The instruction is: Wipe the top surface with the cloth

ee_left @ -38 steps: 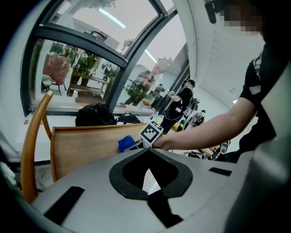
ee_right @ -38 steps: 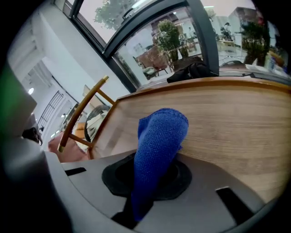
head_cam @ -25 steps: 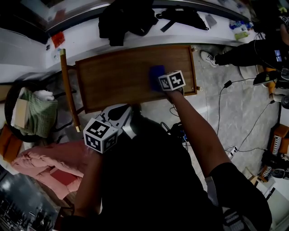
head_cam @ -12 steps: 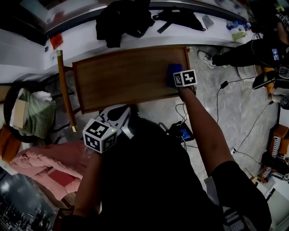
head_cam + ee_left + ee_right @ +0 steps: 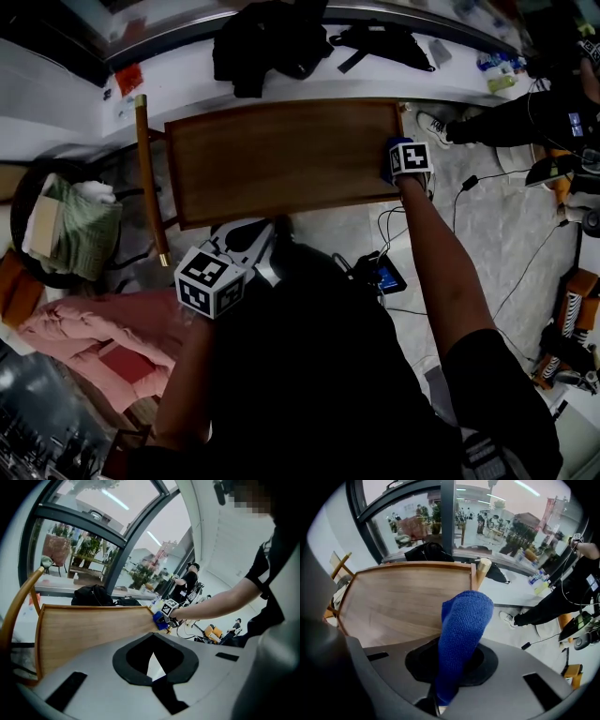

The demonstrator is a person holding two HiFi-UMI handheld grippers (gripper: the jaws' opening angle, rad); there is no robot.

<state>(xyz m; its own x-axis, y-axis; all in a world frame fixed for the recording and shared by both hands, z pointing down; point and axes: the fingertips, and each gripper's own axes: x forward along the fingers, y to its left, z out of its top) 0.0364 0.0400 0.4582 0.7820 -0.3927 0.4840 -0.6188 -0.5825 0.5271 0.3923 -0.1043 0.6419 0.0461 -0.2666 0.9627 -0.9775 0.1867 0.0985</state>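
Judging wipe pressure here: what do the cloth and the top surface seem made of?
The cloth looks like thick knitted fabric, matte blue; a looped, ribbed texture shows. The top surface looks like wood or veneer, brown with a smooth satin finish; long grain streaks run across it. Solid or laminate, I cannot tell.

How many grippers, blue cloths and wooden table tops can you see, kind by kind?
Grippers: 2, the left gripper and the right gripper
Blue cloths: 1, the blue cloth clamped in the right gripper
Wooden table tops: 1, the wooden top
Total: 4
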